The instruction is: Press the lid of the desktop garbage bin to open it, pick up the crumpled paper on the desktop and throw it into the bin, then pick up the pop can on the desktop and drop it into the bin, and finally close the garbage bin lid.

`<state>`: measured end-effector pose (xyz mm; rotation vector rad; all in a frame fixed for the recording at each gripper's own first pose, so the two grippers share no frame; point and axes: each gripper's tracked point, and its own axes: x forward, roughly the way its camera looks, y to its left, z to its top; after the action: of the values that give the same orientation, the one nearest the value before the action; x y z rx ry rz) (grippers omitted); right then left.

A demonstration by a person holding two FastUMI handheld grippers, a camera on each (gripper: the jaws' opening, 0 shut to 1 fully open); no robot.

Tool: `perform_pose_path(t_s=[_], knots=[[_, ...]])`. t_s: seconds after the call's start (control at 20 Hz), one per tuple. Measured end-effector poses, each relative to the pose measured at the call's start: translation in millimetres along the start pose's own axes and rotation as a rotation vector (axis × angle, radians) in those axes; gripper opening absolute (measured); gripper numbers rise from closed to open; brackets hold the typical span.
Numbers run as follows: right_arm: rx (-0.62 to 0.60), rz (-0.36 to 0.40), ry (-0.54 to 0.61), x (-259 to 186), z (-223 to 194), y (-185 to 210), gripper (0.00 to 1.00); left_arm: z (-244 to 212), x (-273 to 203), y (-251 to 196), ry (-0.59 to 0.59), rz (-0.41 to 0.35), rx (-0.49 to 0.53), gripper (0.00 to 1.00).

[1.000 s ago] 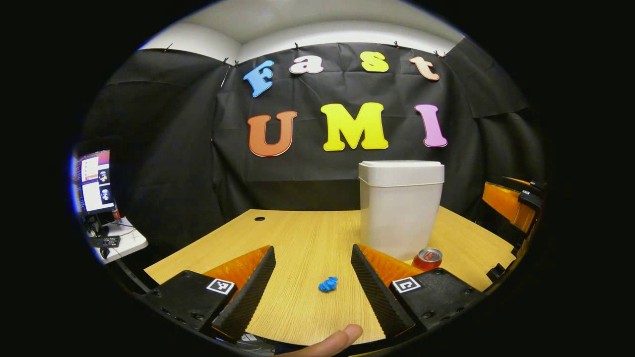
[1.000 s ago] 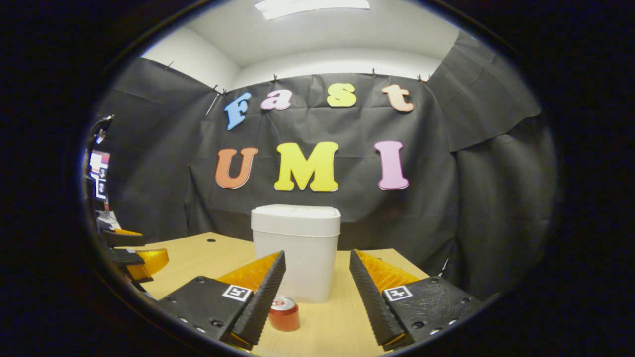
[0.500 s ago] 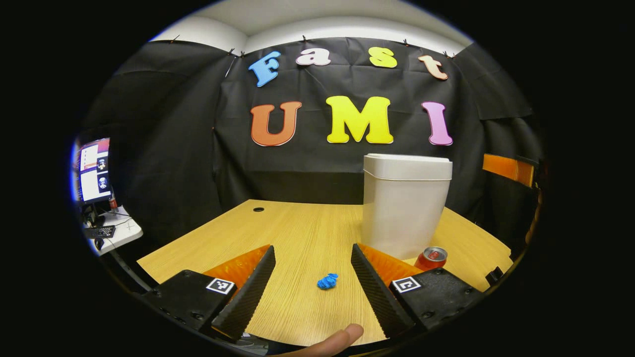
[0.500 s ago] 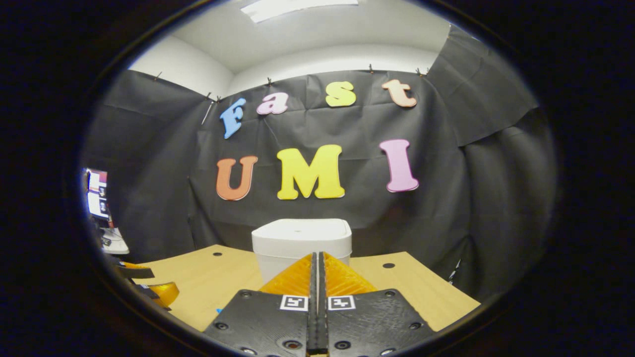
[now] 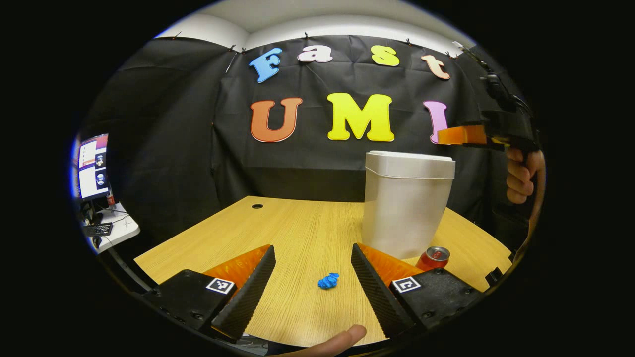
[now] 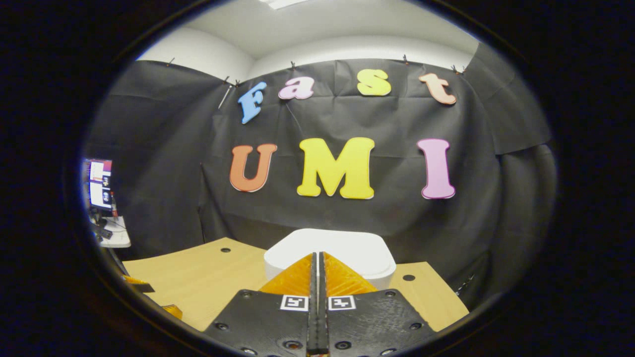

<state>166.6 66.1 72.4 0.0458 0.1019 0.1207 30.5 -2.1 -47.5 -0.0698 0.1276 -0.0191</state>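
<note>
- The left gripper [image 5: 312, 277] is held low and level, fingers [image 5: 248, 292] spread wide apart.
- The right gripper [image 6: 317, 258] has its fingers pressed together; a hand [image 5: 521, 173] holds it raised.

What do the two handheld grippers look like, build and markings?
Left gripper: black blocky body plates with screw holes, a square black-and-white marker tag on each, ribbed wedge-shaped fingers. Right gripper: same black plates, paired marker tags; seen from the left gripper view, a cable rises from its top.
</note>
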Motion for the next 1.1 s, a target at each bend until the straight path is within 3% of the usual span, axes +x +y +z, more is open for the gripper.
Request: perform_pose_path(t_s=[0.15, 0.3, 0.45, 0.6, 0.75, 1.1], knots=[[0.026, -0.07, 0.083, 25.9, -2.6, -6.2, 0.0, 0.3, 0.0, -1.6, -0.003, -0.005, 0.005, 0.99], [0.079, -0.078, 0.195, 41.3, -23.4, -2.9, 0.0, -1.5, 1.5, -2.1, 0.008, -0.007, 0.005, 0.99], [0.056, -0.084, 0.199, 41.9, -25.4, -3.7, 0.0, 1.8, -0.3, 1.6, -0.007, 0.016, 0.034, 0.99], [0.026, -0.104, 0.177, 40.4, -25.7, -4.6, 0.01, 3.0, -1.9, -1.9, -0.018, 0.018, 0.059, 0.99], [0.01, -0.149, 0.076, 31.4, -11.0, -10.1, 0.01, 3.9, -2.3, -4.4, -0.024, 0.009, 0.071, 0.99], [0.009, -0.121, -0.065, -22.1, 16.1, 9.4, 0.0, 1.4, 2.5, 7.4, -0.011, 0.028, 0.051, 0.99]])
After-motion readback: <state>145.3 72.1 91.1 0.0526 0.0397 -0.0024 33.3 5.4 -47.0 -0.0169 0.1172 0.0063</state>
